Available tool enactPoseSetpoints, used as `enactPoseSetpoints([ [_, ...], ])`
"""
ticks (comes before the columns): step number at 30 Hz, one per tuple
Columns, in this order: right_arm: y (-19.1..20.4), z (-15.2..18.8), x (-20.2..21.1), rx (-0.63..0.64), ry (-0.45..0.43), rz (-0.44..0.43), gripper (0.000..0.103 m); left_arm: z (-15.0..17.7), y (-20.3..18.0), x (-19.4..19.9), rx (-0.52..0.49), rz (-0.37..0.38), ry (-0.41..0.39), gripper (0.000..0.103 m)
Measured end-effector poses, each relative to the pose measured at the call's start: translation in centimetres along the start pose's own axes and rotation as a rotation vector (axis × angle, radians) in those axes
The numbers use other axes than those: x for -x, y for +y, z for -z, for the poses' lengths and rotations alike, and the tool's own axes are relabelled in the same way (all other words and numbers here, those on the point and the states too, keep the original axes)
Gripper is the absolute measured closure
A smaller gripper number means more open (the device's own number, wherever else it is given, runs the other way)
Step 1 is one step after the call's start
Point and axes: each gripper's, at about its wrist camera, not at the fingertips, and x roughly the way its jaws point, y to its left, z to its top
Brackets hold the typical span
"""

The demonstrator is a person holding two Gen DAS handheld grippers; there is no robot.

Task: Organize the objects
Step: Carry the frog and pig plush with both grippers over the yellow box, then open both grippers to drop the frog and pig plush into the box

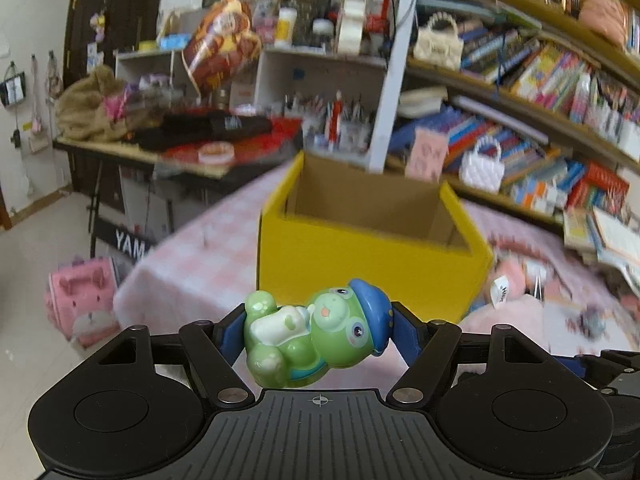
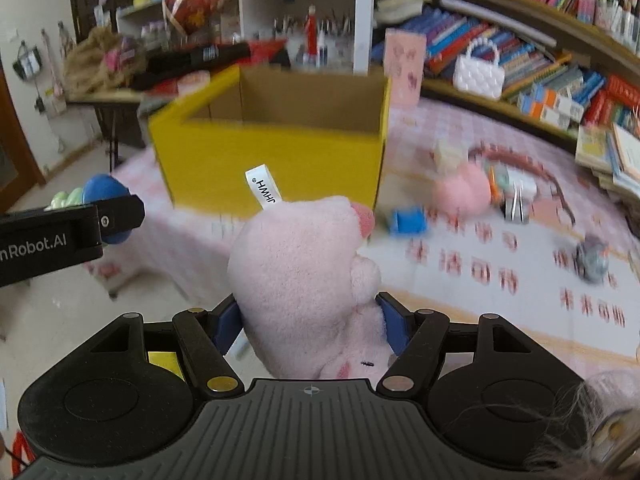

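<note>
while the left gripper [image 1: 318,330] clamps a green frog toy [image 1: 312,336], the right gripper [image 2: 308,322] clamps a pink plush [image 2: 304,280]

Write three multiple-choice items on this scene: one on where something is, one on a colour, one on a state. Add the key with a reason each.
1. Where is the yellow box?
A. On the pink checked tablecloth
B. On the floor
C. On a bookshelf

2. What colour is the cap of the green frog toy?
A. Red
B. Blue
C. White

3. What is the right gripper doing?
A. Hanging open and empty
B. Gripping a book
C. Gripping a pink plush toy

Key:
1 A, the box stands on the cloth.
2 B, a blue cap sits on its head.
3 C, the blue pads press the plush's sides.
</note>
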Motion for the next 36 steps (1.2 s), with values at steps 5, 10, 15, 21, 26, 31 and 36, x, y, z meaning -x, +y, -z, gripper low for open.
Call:
enactPoseSetpoints([
  [5, -0.3, -4.9, -1.0, 0.017, -0.13, -0.009, 0.036, -4.1, -0.6, -2.0, -0.026, -0.007, -0.086, 0.029],
  [10, -0.6, -8.9, -4.5, 0.078, -0.165, 0.001, 0.036, -7.1, -1.1, -5.1, -0.022, -0.015, -0.119, 0.029],
  [15, -1.1, -10.9, -9.0, 0.158, -0.128, 0.004, 0.038, -8.5, -1.3, -9.0, 0.025, -0.03, -0.092, 0.029],
  [21, -1.1, -11.9, -13.9, 0.273, -0.038, -0.025, 0.039, -8.7, -1.8, -13.4, 0.071, -0.053, -0.034, 0.029],
  [26, -1.0, -12.3, -16.2, 0.353, 0.007, -0.06, 0.039, -8.0, -1.8, -16.2, 0.11, -0.066, 0.026, 0.029],
  [31, -1.3, -13.0, -17.5, 0.417, 0.019, -0.07, 0.039, -7.2, -2.4, -17.9, 0.096, -0.097, 0.056, 0.029],
  [36, -2.2, -13.9, -18.9, 0.438, 0.039, -0.045, 0.038, -7.5, -3.3, -18.7, 0.064, -0.105, 0.071, 0.028],
])
